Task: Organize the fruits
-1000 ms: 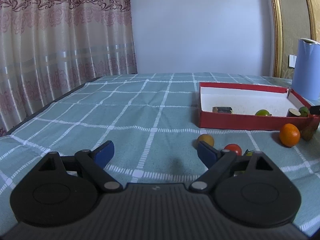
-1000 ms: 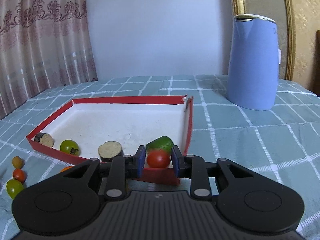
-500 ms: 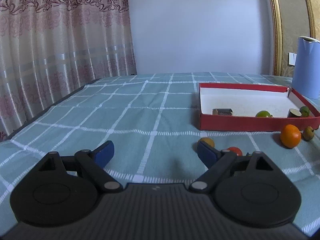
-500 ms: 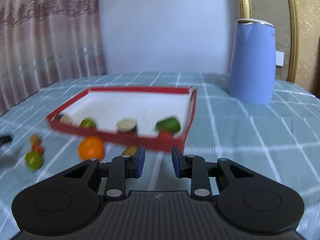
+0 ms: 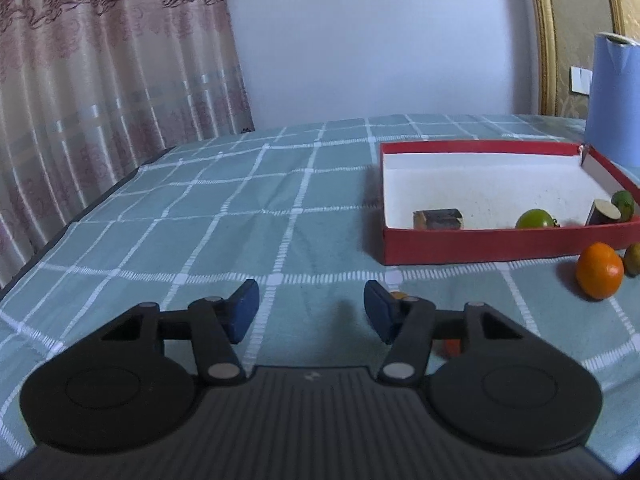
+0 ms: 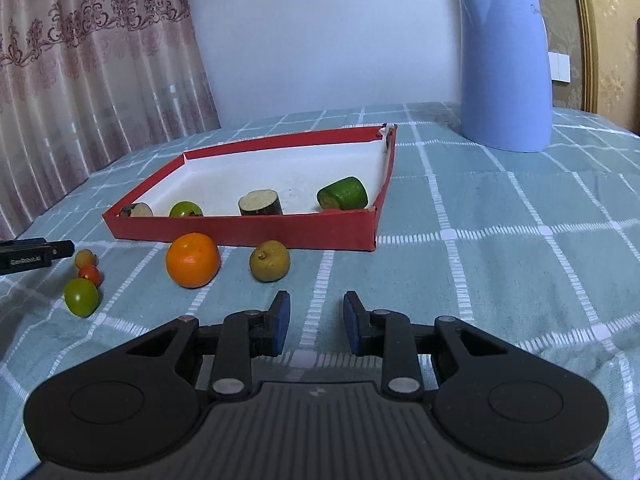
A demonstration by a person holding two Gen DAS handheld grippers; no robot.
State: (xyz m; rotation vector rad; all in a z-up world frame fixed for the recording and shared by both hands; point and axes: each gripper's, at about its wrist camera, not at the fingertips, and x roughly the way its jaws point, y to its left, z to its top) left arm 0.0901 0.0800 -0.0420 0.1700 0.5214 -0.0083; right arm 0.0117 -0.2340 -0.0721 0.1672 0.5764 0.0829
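Note:
A red box (image 6: 248,236) with a white floor holds a green cucumber piece (image 6: 343,193), a cut round piece (image 6: 260,203), a green tomato (image 6: 185,209) and another cut piece (image 6: 137,210). In front of it on the cloth lie an orange (image 6: 193,260), a yellow-brown fruit (image 6: 269,261), a small yellow fruit (image 6: 85,258), a small red tomato (image 6: 90,274) and a green tomato (image 6: 81,297). My right gripper (image 6: 313,320) is open and empty, just short of the yellow-brown fruit. My left gripper (image 5: 311,311) is open and empty; the box (image 5: 480,242) and orange (image 5: 599,265) lie to its right.
A tall blue jug (image 6: 505,68) stands behind and to the right of the box. The table has a teal checked cloth (image 6: 500,248). A curtain (image 5: 100,92) hangs at the left, past the table's left edge. My left gripper's tip shows at the right wrist view's left edge (image 6: 36,254).
My right gripper let go of the red tomato at the box and pulled back; it is now empty. My left gripper rose and moved forward slightly, hiding the small fruits behind its right finger.

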